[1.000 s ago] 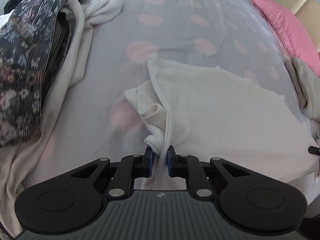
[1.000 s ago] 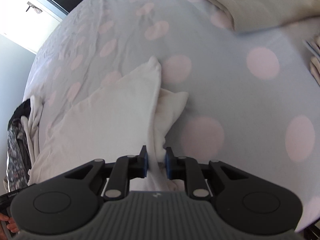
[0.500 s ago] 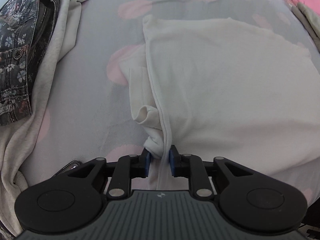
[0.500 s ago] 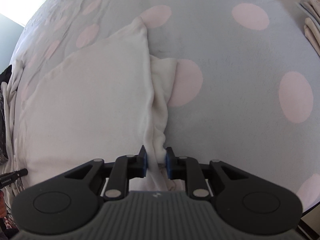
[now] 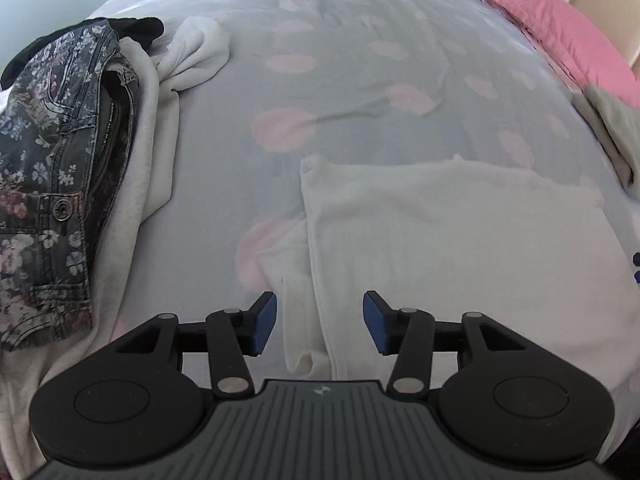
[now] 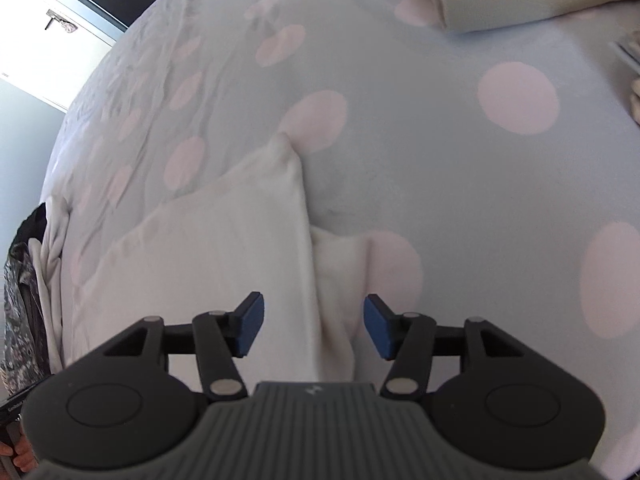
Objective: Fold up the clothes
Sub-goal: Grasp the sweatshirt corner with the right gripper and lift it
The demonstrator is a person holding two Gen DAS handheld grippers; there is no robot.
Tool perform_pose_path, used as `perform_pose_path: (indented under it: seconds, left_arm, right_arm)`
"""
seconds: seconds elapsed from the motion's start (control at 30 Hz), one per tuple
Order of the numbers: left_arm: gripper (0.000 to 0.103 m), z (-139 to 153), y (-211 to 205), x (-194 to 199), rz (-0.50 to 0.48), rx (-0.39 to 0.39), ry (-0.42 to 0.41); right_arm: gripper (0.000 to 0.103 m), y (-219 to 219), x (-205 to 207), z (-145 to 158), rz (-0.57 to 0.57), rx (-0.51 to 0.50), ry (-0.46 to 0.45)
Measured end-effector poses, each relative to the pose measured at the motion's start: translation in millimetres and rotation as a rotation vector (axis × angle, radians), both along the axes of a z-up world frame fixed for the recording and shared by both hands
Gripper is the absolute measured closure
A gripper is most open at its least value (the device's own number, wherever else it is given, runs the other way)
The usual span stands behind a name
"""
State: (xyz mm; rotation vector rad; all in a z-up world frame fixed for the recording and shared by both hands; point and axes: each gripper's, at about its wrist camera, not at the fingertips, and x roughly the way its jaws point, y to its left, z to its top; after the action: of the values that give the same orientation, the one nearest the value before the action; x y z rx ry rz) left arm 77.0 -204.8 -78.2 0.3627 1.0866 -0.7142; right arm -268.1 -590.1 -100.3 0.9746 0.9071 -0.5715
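My left claw (image 5: 316,323) and right claw (image 6: 312,327) now gape wide, having just released the white top (image 5: 460,248). It lies folded on the bed (image 5: 360,80), so this fold looks done.

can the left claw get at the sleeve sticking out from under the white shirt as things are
Probably yes. The left claw is open, and the sleeve lies flat on the bedspread right between its fingers, beside the white shirt. Nothing covers it; the shirt's folded edge sits alongside and might get pinched too.

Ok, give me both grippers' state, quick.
Left gripper: open, holding nothing, over the white garment.
Right gripper: open, holding nothing, over the same garment.
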Motion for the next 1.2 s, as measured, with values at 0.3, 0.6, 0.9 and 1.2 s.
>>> perform_pose_path:
  seconds: [0.3, 0.6, 0.9, 1.2]
  left_arm:
    - [0.060, -30, -6, 2, 0.004, 0.035, 0.013]
    - [0.063, -13, 4, 9, 0.001, -0.015, 0.036]
    - [0.066, 8, 15, 9, -0.017, -0.119, 0.065]
    - [0.085, 4, 22, 10, -0.009, -0.161, 0.079]
  right_arm:
    - [0.060, -7, 23, -27, 0.032, -0.029, 0.068]
    - [0.085, 5, 31, -1, 0.035, 0.005, 0.003]
    - [0.085, 65, 79, 69, 0.138, 0.079, -0.160]
    - [0.085, 149, 165, 84, 0.286, 0.160, -0.241]
